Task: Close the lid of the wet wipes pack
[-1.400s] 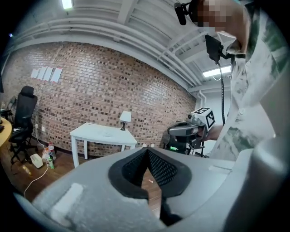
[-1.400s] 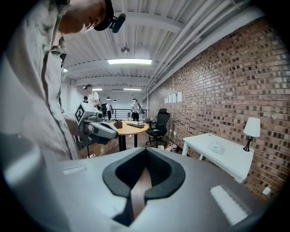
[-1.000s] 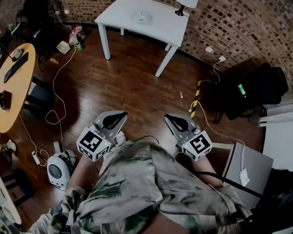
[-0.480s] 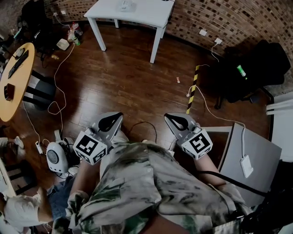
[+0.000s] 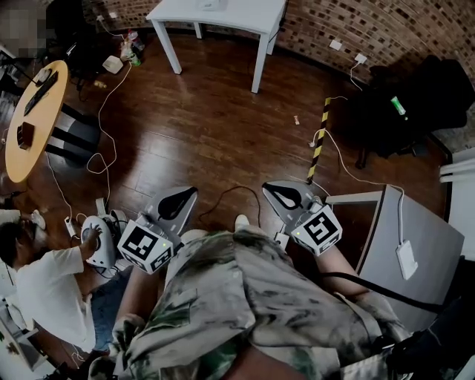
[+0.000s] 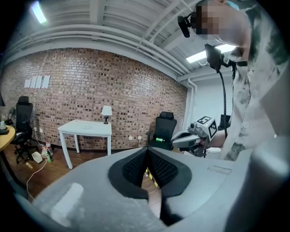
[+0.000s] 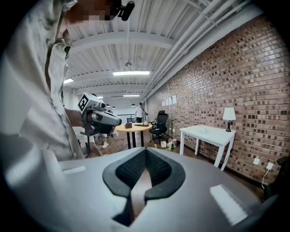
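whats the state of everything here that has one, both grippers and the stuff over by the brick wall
left gripper: shut, nothing between the jaws
right gripper: shut, nothing between the jaws
white rectangular table: standing upright
small white-shaded table lamp: upright on that table
small pale item on the table: too small to tell open or closed

A pale shirt (image 5: 245, 297), seemingly leaf-printed in green; a grey left claw (image 5: 180, 202) and right claw (image 5: 278, 194) carrying black-and-white marker cubes (image 5: 146, 245); a black cable (image 5: 364, 288).

Left hand-held gripper (image 6: 147, 150), jaws together.
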The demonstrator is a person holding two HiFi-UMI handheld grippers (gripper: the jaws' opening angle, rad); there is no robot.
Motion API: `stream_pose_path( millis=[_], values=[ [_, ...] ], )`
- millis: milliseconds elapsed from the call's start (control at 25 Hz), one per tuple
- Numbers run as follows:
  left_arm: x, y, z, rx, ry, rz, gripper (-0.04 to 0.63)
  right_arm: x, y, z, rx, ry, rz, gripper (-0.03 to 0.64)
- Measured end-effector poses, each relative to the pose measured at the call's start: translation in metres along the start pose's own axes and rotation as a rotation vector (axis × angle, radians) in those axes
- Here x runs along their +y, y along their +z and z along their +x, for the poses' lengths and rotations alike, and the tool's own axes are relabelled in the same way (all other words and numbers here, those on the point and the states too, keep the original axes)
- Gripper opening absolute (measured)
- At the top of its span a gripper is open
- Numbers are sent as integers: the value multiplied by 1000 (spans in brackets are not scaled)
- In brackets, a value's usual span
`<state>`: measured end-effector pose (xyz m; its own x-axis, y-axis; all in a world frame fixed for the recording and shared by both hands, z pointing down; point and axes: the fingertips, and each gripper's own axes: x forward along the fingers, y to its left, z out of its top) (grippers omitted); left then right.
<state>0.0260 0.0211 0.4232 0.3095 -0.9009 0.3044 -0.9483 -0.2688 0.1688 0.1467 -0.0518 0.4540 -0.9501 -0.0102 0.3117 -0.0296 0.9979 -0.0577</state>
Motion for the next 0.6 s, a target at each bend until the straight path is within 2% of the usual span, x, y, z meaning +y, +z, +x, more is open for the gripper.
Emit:
stream_pose_path(
  millis=[280, 480, 600],
  values=[
    [-8, -16, -66, -18, -26, -22, 2, 61, 14, 21, 15, -5, -39, 3],
    [-9, -34, -121, -26, -70, -7, 2, 117, 21, 42, 28, -33, -24, 3],
    [-17, -39, -150, -28, -73, -18, 2, 151, 29, 47, 1, -24, -17, 3]
  ],
)
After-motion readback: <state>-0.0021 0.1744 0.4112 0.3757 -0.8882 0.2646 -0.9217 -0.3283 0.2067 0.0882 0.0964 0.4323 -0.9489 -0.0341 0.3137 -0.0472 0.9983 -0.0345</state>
